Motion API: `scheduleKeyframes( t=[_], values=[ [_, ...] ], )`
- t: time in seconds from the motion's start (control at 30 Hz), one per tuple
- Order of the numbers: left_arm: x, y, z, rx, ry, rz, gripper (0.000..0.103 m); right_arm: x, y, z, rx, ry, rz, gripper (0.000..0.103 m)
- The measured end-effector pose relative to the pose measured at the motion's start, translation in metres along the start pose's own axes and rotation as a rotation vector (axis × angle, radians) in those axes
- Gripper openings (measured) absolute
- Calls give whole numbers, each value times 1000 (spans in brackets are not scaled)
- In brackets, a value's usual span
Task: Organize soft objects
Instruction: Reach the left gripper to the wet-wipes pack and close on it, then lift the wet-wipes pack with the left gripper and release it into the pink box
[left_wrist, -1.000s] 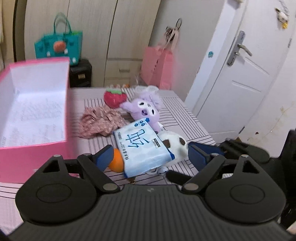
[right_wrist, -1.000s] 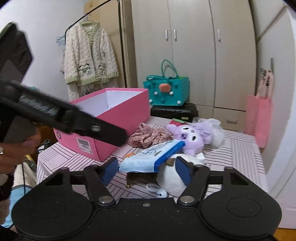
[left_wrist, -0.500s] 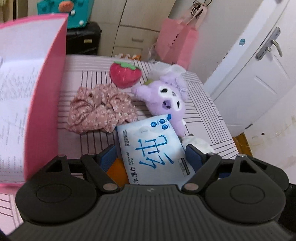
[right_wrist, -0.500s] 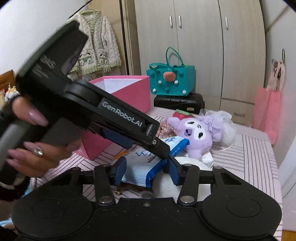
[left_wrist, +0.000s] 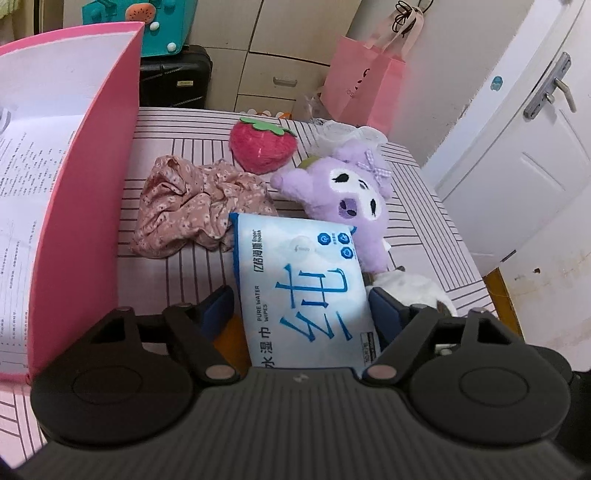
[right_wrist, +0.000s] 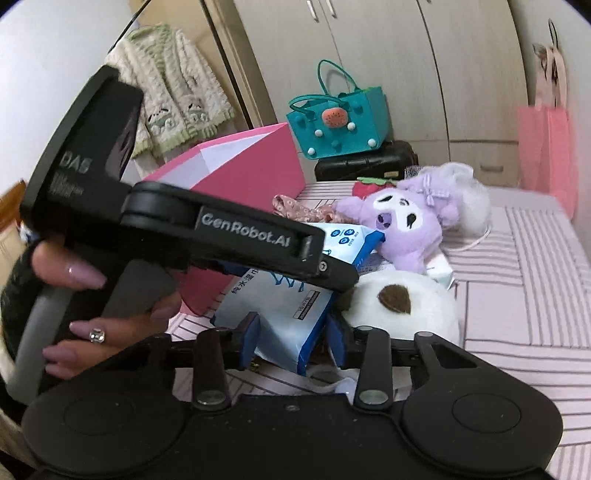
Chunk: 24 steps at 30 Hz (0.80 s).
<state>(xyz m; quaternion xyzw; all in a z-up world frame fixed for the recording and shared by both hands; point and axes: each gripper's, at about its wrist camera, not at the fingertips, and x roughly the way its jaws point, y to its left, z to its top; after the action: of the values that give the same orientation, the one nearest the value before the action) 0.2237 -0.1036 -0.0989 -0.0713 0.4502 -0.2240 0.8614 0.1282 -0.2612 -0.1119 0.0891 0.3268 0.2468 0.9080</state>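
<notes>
A blue pack of wet wipes (left_wrist: 301, 284) lies on the striped table, resting on other soft things. My left gripper (left_wrist: 301, 308) is open, its jaws on either side of the pack's near end. My right gripper (right_wrist: 291, 332) is open around the pack's lower corner (right_wrist: 284, 314). A purple plush (left_wrist: 354, 199), a red strawberry plush (left_wrist: 262, 146), a floral scrunchie (left_wrist: 192, 210) and a white plush with brown spots (right_wrist: 402, 302) lie around the pack. An open pink box (left_wrist: 88, 206) stands at the left.
A teal bag (right_wrist: 340, 122) on a black case stands behind the table by the wardrobe. A pink paper bag (left_wrist: 365, 85) hangs near a white door (left_wrist: 524, 147). The hand holding the left gripper (right_wrist: 92, 295) fills the left of the right wrist view.
Both grippers have moved in closer to the wipes pack. The left one now straddles its near end; the right one has come to its lower corner.
</notes>
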Motion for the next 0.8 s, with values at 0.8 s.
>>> scheduleKeyframes(
  t=[0.8],
  values=[
    [-43,-20,-8,44,-50,-26,60,-18,3,-2,118,-26,24,22]
  ],
)
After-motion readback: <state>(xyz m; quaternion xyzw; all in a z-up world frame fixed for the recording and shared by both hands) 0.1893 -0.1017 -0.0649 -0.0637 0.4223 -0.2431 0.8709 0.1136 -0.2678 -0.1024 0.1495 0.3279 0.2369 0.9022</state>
